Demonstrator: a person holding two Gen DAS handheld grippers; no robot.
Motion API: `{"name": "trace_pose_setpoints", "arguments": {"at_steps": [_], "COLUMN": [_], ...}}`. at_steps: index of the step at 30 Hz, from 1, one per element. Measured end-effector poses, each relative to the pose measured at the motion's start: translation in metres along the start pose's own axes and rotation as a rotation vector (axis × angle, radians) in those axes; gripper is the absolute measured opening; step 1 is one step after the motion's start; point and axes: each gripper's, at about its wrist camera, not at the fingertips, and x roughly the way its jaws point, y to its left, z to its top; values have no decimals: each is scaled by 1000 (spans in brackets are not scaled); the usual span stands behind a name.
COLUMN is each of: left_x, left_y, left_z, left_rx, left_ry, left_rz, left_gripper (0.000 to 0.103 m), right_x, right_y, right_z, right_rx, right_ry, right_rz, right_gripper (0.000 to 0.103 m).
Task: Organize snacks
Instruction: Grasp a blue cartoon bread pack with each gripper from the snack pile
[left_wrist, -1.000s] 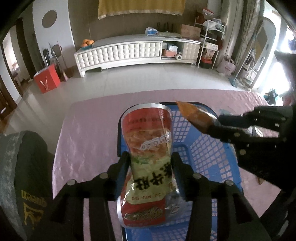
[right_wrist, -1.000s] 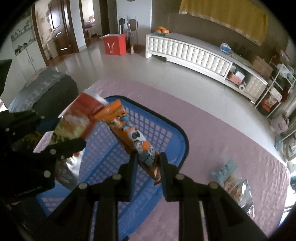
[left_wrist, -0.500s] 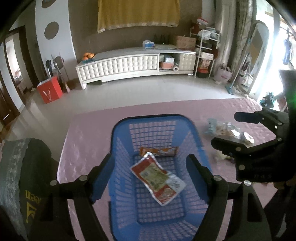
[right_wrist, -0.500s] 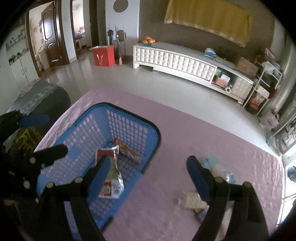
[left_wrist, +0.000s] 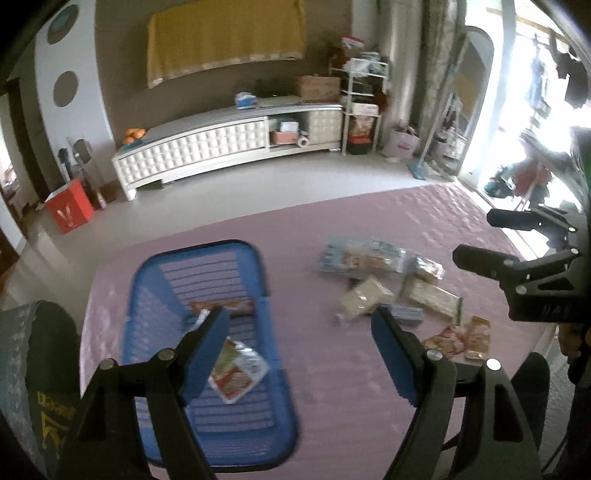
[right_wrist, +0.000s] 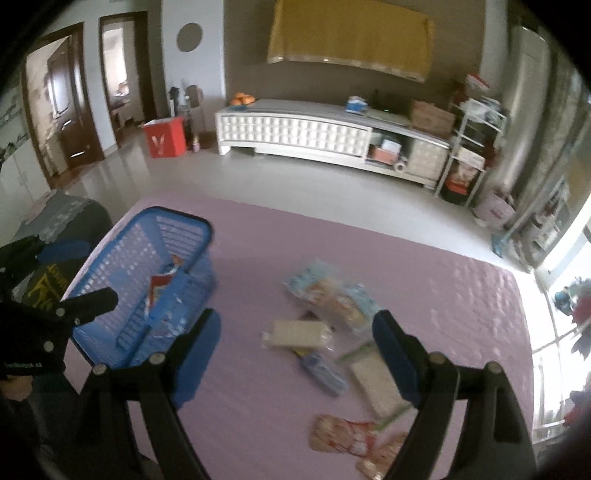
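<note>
Left gripper (left_wrist: 299, 343) and right gripper (right_wrist: 297, 343) both spread wide and empty, two snack packs in the blue basket (left_wrist: 258, 280) lower left, loose snacks (left_wrist: 391, 284) scattered right of centre on the pink table (left_wrist: 332, 387).

A blue plastic basket (left_wrist: 207, 332) with slotted walls sits on the pink tablecloth, toward its left side. Inside lie two packets: a red and green bag (left_wrist: 238, 371) flat on the bottom, and an orange packet (left_wrist: 225, 306) against the far wall. To the right, well apart from the basket, loose snacks (right_wrist: 328, 332) lie scattered: a pale blue bag (left_wrist: 360, 254), clear packs of beige crackers (right_wrist: 297, 334), and red packets (right_wrist: 341, 432) nearest the front edge.
</note>
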Motion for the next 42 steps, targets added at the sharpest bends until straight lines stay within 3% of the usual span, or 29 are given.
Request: {"name": "trace_pose_setpoints", "arguments": {"at_steps": [7,15,21,29,32,38,42], "left_x": [36,91,130,176,191,222,232], "left_y": [-47,-66,-63,-67,-62,-57,-53], "left_z": [1,9,19,20,19,19,21], "left_rx": [22,5,-71,-80,-97,-63,-72], "left_ry": [45,130,162,191,191,215,219], "left_rz": [-47,-43,-12,43,4,37,22], "left_gripper": [77,77,77,77,77,77,77], "right_x": [12,56,104,168,191,230,250], "right_y": [-41,-77,-92,-104,-100,-100,-100], "right_z": [-28,-44,-45,-43,-42,-35,-31], "right_rx": [18,-20,-71,-130,-188,-240,-255], "right_ry": [42,111,171,247,280,331,371], "right_rz": [-29,-9,44,138,176,169,213], "right_gripper": [87,87,87,87,87,87,87]}}
